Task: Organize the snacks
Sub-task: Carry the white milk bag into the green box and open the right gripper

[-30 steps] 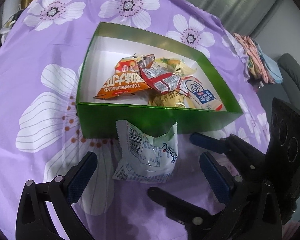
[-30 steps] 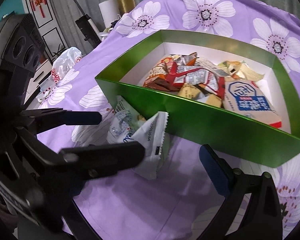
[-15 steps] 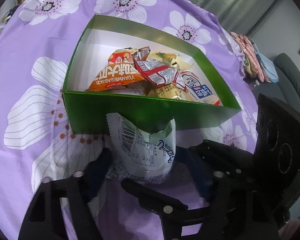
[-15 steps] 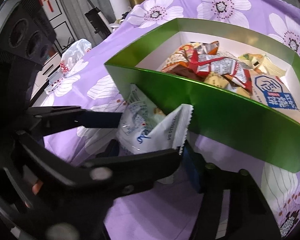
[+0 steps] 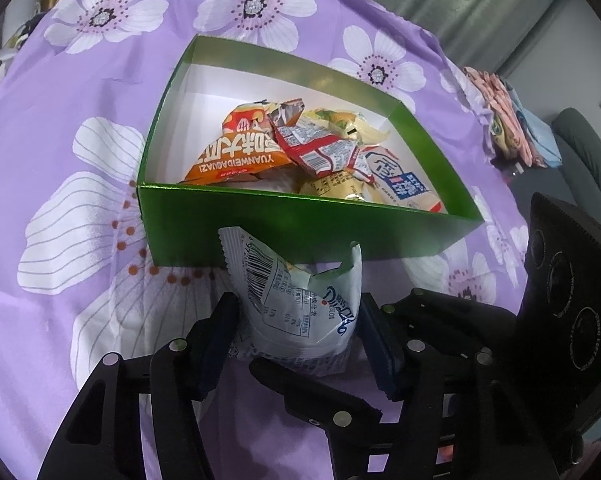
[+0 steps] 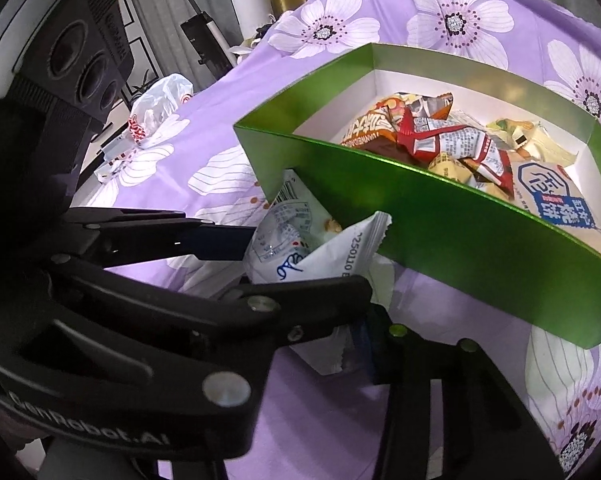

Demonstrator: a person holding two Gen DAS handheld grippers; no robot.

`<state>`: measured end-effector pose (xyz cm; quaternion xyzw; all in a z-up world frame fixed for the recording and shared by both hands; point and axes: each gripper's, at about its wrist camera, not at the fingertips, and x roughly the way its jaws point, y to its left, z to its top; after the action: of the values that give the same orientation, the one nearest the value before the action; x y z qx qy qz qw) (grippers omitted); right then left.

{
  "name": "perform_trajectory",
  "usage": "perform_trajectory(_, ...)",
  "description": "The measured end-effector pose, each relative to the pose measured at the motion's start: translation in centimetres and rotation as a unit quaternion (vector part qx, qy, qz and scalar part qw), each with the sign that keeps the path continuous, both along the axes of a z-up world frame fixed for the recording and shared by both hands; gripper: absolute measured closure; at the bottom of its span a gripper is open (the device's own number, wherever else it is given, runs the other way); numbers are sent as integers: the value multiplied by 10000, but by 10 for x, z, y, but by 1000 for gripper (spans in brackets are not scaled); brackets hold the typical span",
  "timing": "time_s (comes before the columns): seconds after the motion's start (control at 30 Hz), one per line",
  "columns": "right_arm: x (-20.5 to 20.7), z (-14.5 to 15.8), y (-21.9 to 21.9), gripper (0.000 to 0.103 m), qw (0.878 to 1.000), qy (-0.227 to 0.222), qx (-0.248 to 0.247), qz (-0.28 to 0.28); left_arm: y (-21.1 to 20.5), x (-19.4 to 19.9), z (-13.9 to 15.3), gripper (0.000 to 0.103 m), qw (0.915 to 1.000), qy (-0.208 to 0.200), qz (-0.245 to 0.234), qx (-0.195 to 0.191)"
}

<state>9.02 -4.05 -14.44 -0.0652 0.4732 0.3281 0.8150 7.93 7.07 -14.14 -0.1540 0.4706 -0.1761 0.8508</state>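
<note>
One crinkled white foil snack packet, pinched between both sets of fingers, just outside green cardboard box of wrappers on purple floral bedspread. Left gripper and right gripper just narrowed onto it. Grasp step; next, likely a lift over the wall.

We see a bed covered with a purple sheet printed with large white flowers. A green box with a white interior rests directly on the sheet. A white snack packet stands on the sheet against the box's near wall. Near the sheet's far edge lies a white plastic bag.
</note>
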Motion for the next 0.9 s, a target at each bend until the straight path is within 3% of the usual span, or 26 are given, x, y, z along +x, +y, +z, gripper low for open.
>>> perform_trajectory(0.9, -46, 76, -35, 58, 9962, -785, 366, -93, -47, -43, 84, 43, 9949, -832, -283, 504)
